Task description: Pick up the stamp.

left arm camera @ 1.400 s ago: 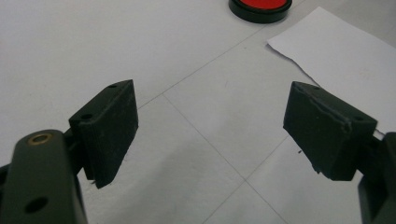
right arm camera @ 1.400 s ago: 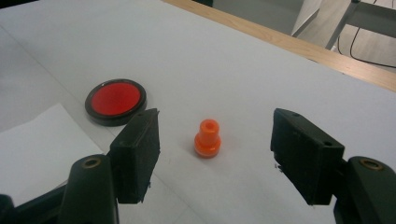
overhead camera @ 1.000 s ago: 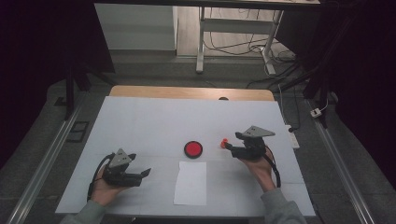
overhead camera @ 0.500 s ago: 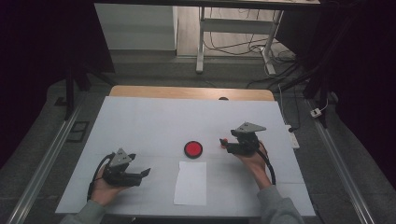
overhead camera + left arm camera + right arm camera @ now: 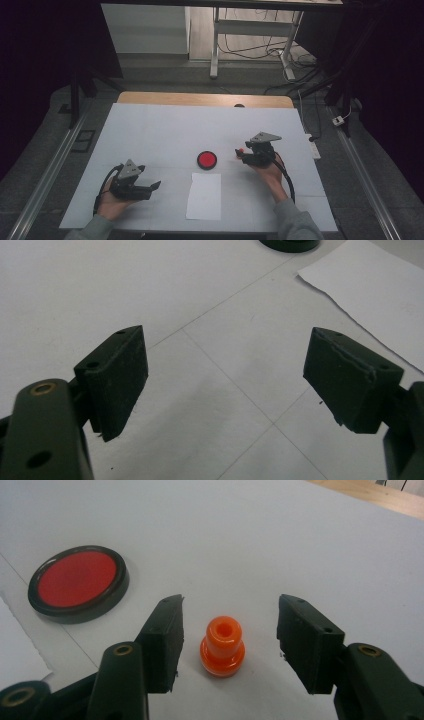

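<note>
On the bench:
Orange peg (image 5: 222, 647): it is stood upright on the white bench (image 5: 165, 130), right of the middle, just beside the red disc (image 5: 206, 159).
Right tongs (image 5: 229, 639): they are placed around the peg, one jaw on each side; the jaws have just been closing, but a gap is seen on both sides and the peg is not pressed.
Left tongs (image 5: 225, 372): they are held wide apart at the near left, with nothing between them.
Paper sheet (image 5: 204, 196): it is laid flat, near of the disc.
</note>
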{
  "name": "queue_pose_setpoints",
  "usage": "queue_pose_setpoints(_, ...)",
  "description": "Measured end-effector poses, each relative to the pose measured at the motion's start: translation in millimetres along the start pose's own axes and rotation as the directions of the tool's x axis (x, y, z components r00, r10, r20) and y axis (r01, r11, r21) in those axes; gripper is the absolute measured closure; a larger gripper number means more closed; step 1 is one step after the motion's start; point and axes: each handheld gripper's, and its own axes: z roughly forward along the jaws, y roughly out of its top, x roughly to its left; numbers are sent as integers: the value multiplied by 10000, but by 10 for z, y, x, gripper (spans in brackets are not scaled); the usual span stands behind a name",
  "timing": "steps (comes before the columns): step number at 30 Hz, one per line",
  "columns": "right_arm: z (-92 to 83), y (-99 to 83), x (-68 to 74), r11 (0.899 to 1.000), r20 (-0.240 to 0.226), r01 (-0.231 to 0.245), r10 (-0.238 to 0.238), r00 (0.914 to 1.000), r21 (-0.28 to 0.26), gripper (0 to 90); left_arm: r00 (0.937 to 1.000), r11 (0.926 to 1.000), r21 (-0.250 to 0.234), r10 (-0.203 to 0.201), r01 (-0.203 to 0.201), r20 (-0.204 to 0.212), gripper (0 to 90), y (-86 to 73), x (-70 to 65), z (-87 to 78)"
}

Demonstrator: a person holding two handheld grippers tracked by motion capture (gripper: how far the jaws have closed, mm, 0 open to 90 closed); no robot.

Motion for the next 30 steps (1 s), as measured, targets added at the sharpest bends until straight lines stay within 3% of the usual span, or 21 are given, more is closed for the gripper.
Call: queue_pose_setpoints(30,104,-64,5,9994,-81,81,-78,9999,327,709,10000,9998,148,97,-97,20,181,-10,-1,15)
